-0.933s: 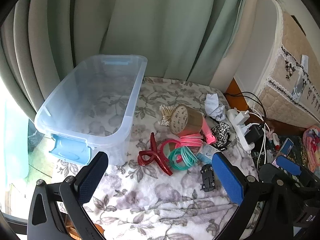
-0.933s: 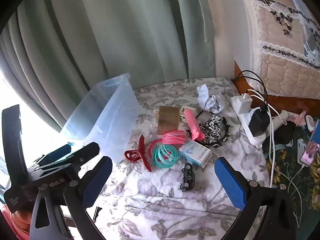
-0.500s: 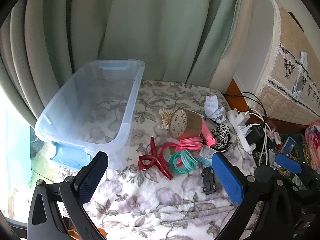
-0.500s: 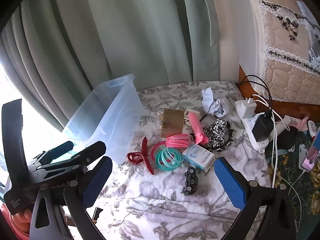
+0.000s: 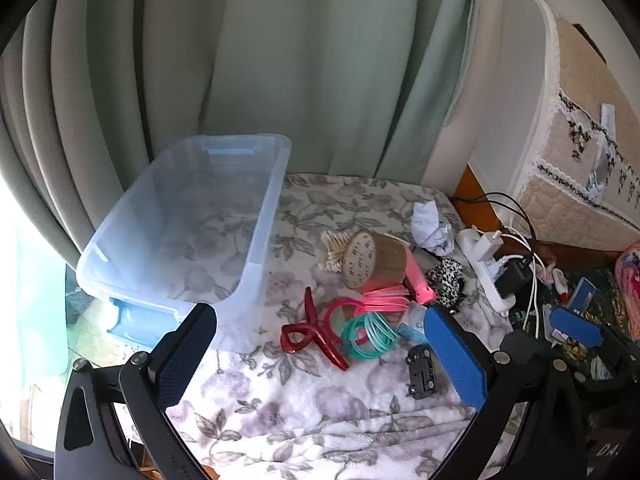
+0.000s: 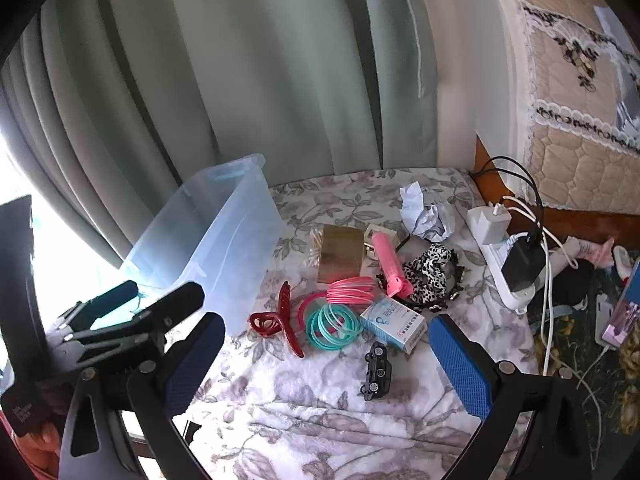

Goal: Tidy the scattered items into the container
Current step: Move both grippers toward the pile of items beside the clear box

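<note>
Two grippers, both with jaws spread wide and nothing between the pads: left gripper (image 5: 320,354), right gripper (image 6: 326,362). Both sit over the near edge of the floral fleece blanket (image 5: 304,412).

Clear plastic storage bin with blue latches (image 5: 256,216) stands on the blanket's left side against the green curtain (image 5: 280,60); nothing visible inside it, blanket pattern shows through the floor.

Scatter sits just right of the bin, in one loose cluster:
- dark red plastic claw hair clip (image 6: 280,320), closest to the bin wall
- teal thin bangles (image 6: 334,326) overlapping pink thin bangles (image 6: 352,290)
- small white-and-blue cardboard box (image 6: 394,322), touching the teal bangles
- black toy car (image 6: 376,370), nearest the grippers, apart from the rest
- brown cylindrical holder lying on its side (image 5: 376,260), cotton swabs (image 5: 334,246) spilled at its mouth
- pink tube-shaped handheld item (image 6: 390,264)
- leopard-print fabric scrunchie (image 6: 428,274)
- crumpled white paper (image 6: 424,214), farthest back

White power strip with chargers plugged in (image 6: 504,260) lies off the blanket's right edge.
</note>
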The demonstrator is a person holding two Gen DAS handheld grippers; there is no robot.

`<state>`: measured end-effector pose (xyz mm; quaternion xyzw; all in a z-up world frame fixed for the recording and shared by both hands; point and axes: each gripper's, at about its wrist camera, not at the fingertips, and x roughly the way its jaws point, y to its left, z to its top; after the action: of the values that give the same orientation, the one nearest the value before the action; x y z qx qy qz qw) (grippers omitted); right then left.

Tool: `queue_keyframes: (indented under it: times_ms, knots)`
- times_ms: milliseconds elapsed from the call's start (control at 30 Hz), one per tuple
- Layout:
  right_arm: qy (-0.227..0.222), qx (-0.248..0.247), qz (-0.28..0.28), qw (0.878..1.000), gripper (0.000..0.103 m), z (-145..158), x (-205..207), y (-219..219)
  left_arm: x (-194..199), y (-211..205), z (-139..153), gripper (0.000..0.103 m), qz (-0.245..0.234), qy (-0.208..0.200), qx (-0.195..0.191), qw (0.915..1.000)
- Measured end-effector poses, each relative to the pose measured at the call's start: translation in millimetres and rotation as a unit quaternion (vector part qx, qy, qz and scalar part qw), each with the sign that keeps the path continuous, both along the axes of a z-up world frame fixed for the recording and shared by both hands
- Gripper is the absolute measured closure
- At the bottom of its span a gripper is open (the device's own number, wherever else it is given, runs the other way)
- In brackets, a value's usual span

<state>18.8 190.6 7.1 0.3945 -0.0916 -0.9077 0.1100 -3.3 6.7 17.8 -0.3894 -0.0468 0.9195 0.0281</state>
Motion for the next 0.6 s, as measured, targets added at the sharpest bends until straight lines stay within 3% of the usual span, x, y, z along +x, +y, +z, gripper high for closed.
queue_keyframes:
  times_ms: [100, 600]
  knots:
    - [-0.003, 0.001, 0.013, 1.000, 0.000, -0.9, -0.3, -3.1, -0.4, -5.8, 0.5, 0.000, 0.002, -0.002, 0.021, 0.9998]
    - [-0.019, 0.004, 0.026, 0.999, 0.000, -6.9, -1.2, -7.6, -2.8, -0.6, -3.4, 0.000, 0.008, -0.002, -0.008, 0.9999]
